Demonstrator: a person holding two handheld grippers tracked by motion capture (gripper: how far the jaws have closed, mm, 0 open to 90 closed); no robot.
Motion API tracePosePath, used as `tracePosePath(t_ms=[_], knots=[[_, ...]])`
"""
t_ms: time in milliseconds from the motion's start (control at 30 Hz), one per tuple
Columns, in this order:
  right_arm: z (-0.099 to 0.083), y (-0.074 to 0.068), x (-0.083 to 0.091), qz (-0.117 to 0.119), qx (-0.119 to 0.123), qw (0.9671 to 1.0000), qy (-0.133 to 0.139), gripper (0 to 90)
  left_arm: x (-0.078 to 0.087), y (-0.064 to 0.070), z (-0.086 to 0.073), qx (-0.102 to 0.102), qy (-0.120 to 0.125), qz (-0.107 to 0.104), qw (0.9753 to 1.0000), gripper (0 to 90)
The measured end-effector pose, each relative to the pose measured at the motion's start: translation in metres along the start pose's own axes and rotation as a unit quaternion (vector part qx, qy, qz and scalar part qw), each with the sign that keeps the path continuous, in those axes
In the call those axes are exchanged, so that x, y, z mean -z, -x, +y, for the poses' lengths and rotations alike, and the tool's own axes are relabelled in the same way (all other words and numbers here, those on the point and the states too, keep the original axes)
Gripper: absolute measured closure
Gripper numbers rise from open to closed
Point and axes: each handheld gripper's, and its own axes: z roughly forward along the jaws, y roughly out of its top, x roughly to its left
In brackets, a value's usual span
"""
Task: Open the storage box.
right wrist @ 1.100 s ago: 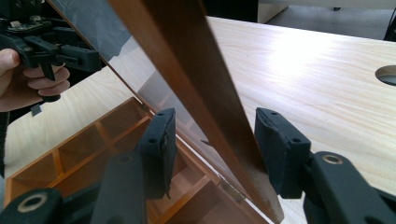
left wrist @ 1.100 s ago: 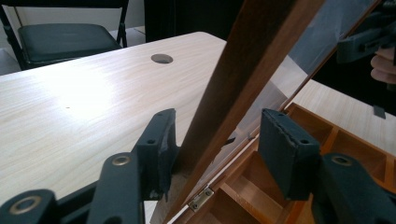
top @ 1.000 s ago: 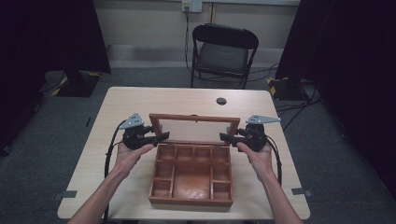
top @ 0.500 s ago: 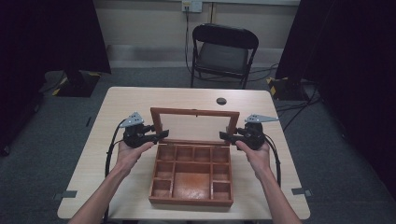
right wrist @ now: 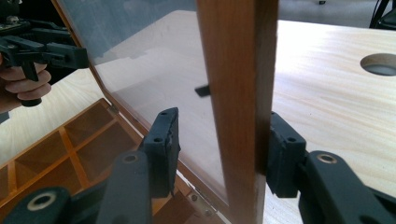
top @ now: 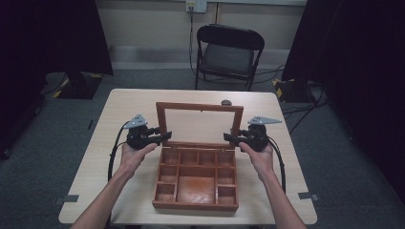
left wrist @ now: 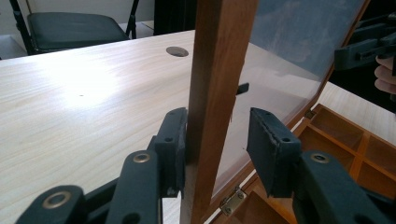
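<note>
We see the wooden box [top: 196, 179] at table [top: 95, 157] centre, its glass-paned lid [top: 198, 125] standing upright on brass hinges. Left gripper [top: 162, 138] straddles the lid's left stile: outer jaw touching the wood, inner jaw apart from the pane, so spread, not clamped. Right gripper [top: 228, 139] mirrors this on the right stile. We judge the paired placement steadies the lid evenly. Reddish-brown varnished wood, square empty compartments; pale smooth laminate tabletop with a round grommet hole [top: 226, 102]
</note>
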Motion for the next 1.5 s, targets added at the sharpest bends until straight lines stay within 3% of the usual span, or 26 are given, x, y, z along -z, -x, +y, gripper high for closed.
tracePosePath(t_ms=[433,800,1267,1467,1500], knots=[[-0.012,0.005,-0.011,-0.011,0.003,0.9997,-0.022,52.3,-0.003,-0.005,-0.003,0.011,-0.003,0.001,0.9999,59.5],[-0.012,0.008,-0.015,-0.021,0.000,0.9996,-0.018,53.8,-0.008,-0.011,-0.009,0.025,-0.005,0.002,0.9997,60.9],[-0.015,0.017,-0.024,-0.021,-0.025,0.9994,-0.008,52.2,-0.016,-0.017,-0.015,0.048,-0.014,0.012,0.9987,59.2],[-0.016,0.018,-0.026,-0.026,-0.027,0.9993,-0.009,50.6,-0.018,-0.019,-0.017,0.066,-0.015,-0.003,0.9977,55.8],[-0.016,0.019,-0.027,-0.025,-0.029,0.9992,-0.008,50.1,-0.018,-0.019,-0.017,0.062,-0.020,-0.001,0.9979,55.5]])
